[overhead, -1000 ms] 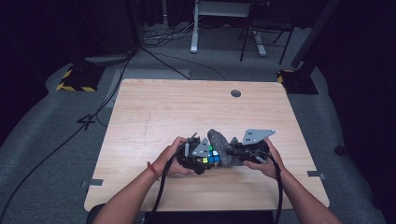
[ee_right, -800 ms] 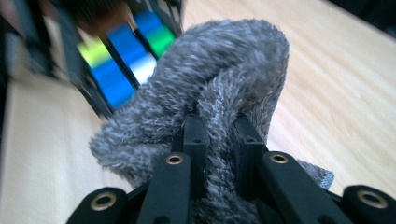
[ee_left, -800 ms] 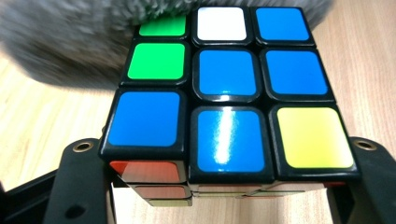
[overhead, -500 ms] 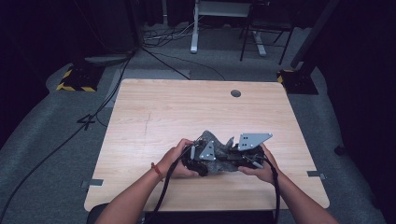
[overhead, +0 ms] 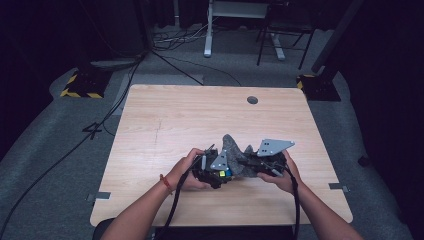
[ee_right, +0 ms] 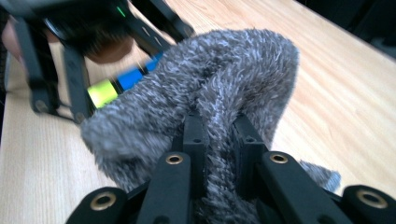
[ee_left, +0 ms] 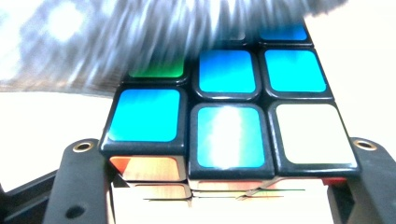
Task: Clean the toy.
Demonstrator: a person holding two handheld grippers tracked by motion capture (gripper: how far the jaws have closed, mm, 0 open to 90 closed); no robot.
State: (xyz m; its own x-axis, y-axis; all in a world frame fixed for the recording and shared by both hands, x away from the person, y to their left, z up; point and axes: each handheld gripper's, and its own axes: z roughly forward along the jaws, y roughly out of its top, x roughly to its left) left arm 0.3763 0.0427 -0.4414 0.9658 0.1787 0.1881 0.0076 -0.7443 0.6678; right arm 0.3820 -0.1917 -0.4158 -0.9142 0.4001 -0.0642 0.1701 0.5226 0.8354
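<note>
Two grips are needed: the cube [ee_left: 229, 126] clamped in the left gripper [overhead: 214, 172], the cloth [ee_right: 201, 98] pinched by the right gripper [ee_right: 219, 140] and wiped firmly across the cube.

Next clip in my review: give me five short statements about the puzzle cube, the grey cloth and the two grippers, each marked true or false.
1. The left gripper is shut on the multicoloured puzzle cube. True.
2. The right gripper pinches the fuzzy grey cloth between its jaws. True.
3. The cube's face in the left gripper view is all red. False: it shows mostly blue squares, one white and one green.
4. The grey cloth lies flat at the far edge of the light wooden table. False: it is bunched up against the cube, near the person's side.
5. The cloth overlaps part of the cube. True.
</note>
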